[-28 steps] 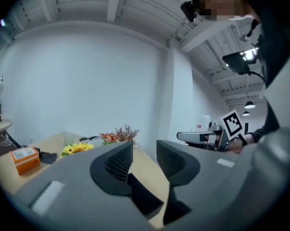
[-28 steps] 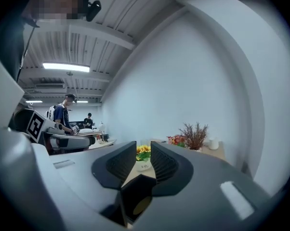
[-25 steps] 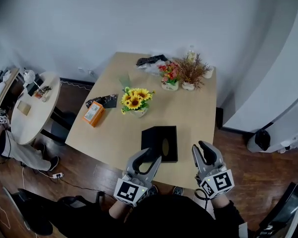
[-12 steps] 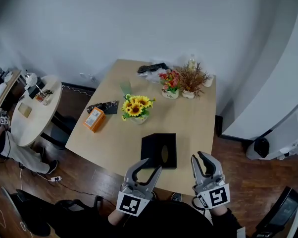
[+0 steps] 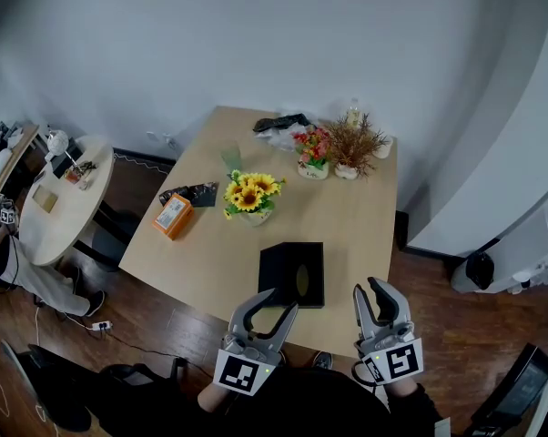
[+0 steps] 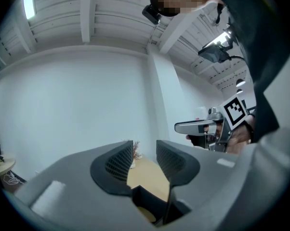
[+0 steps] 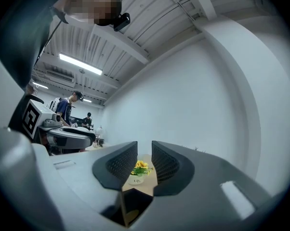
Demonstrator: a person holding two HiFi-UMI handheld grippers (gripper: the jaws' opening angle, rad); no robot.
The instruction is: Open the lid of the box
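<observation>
A black box [image 5: 290, 273] lies flat on the wooden table [image 5: 347, 221] near its front edge, lid down, with an oval slot in the top. My left gripper [image 5: 272, 300] hovers at the box's near left corner, open, with nothing between its jaws. My right gripper [image 5: 369, 289] is to the right of the box and apart from it, also open and empty. The left gripper view shows its own gripper [image 6: 144, 150] with table and wall in the gap. In the right gripper view, that gripper [image 7: 144, 150] frames only the sunflower pot [image 7: 139, 170].
A sunflower pot [image 5: 251, 194] stands behind the box. An orange packet [image 5: 172, 213] and a flat black thing [image 5: 194, 193] lie at the left. Two more flower pots [image 5: 313, 148] [image 5: 351, 144] stand at the far edge. A round side table [image 5: 60, 198] is left of the table.
Both grippers have drawn back a little toward the table's near edge. The left one no longer overlaps the box as much. The box has not moved.
</observation>
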